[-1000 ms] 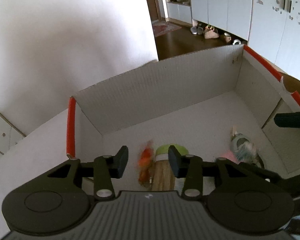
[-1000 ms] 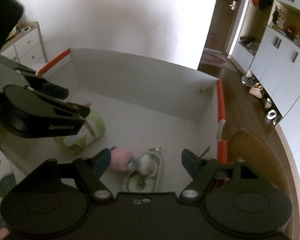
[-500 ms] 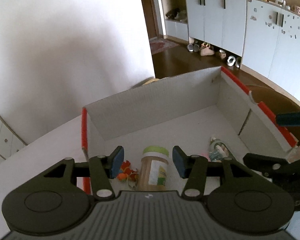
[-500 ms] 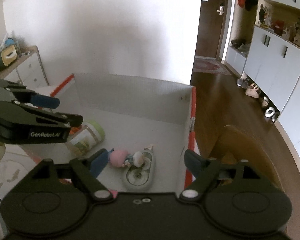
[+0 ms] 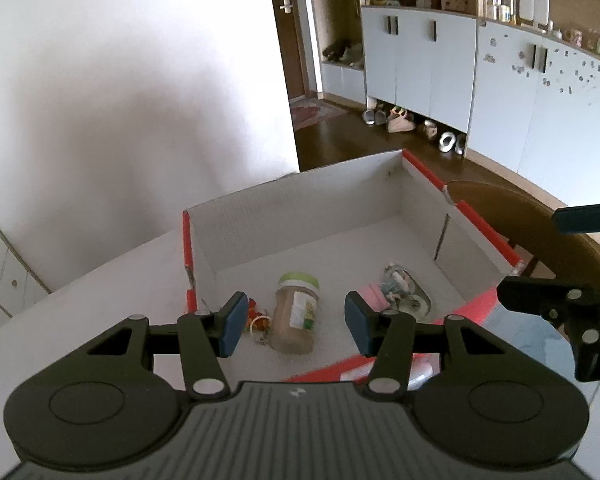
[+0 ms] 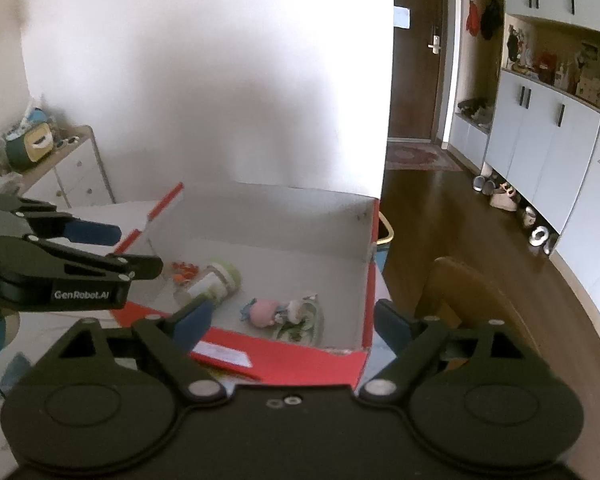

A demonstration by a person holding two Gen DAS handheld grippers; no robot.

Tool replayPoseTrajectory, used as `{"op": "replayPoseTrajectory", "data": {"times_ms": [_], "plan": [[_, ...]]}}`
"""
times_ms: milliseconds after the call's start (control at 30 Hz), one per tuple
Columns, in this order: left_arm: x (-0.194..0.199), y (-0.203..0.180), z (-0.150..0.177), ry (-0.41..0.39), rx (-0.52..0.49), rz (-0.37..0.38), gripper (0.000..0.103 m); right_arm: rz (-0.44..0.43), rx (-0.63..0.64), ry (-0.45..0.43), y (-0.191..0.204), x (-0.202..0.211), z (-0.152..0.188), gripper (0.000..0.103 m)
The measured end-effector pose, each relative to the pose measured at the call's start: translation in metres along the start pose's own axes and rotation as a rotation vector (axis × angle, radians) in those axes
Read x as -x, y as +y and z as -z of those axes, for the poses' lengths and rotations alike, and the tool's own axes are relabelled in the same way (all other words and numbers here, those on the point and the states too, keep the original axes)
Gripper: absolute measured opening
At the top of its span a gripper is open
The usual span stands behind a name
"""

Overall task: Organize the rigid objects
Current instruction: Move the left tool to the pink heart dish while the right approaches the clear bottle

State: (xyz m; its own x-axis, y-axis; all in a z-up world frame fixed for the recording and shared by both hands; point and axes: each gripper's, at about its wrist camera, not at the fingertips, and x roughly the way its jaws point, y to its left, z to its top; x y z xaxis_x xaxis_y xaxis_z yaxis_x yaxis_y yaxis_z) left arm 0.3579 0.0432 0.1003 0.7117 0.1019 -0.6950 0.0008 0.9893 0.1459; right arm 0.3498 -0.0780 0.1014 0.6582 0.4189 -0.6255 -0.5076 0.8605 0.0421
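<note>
Both tools are empty: the left gripper (image 5: pixel 292 324) has its jaws apart, and the right gripper (image 6: pixel 292 320) has just been opening wide with nothing between its pads. The jar (image 5: pixel 295 318) lies on its side near the box's (image 5: pixel 300 196) front-left corner, the pink figurine (image 6: pixel 266 312) by the front edge – the step in hand looks like pulling out. Lift clear of the front rim before swinging aside.

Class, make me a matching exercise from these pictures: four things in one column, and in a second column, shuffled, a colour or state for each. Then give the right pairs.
Things:
1. jar
2. box
3. left gripper
4. doll

States:
A. open, holding nothing
B. pink-haired, lying beside a small oval case
C. lying on its side, green lid
D. white inside, red along its edges

Pairs: 1-C, 2-D, 3-A, 4-B
</note>
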Motion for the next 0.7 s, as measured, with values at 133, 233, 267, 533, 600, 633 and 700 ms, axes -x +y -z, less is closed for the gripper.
{"op": "replayPoseTrajectory", "data": {"times_ms": [133, 233, 267, 533, 600, 633, 700], "plan": [[0.019, 0.002, 0.011, -0.018, 0.004, 0.012, 0.052, -0.007, 0.019, -0.019, 0.008, 0.019, 0.008, 0.094], [0.032, 0.003, 0.022, -0.029, 0.002, 0.021, 0.054, -0.024, 0.024, -0.034, 0.013, 0.032, 0.018, 0.096], [0.036, 0.003, 0.025, -0.031, 0.0, 0.025, 0.057, -0.028, 0.027, -0.038, 0.014, 0.037, 0.021, 0.096], [0.065, 0.002, 0.062, -0.063, -0.006, 0.047, 0.072, -0.068, 0.052, -0.039, 0.027, 0.06, 0.048, 0.097], [0.071, 0.002, 0.072, -0.073, -0.002, 0.06, 0.073, -0.079, 0.052, -0.034, 0.029, 0.062, 0.056, 0.097], [0.073, 0.002, 0.078, -0.079, 0.0, 0.065, 0.074, -0.083, 0.051, -0.03, 0.029, 0.063, 0.06, 0.097], [0.078, 0.002, 0.088, -0.093, 0.005, 0.078, 0.077, -0.09, 0.046, -0.025, 0.031, 0.065, 0.068, 0.097]]}}
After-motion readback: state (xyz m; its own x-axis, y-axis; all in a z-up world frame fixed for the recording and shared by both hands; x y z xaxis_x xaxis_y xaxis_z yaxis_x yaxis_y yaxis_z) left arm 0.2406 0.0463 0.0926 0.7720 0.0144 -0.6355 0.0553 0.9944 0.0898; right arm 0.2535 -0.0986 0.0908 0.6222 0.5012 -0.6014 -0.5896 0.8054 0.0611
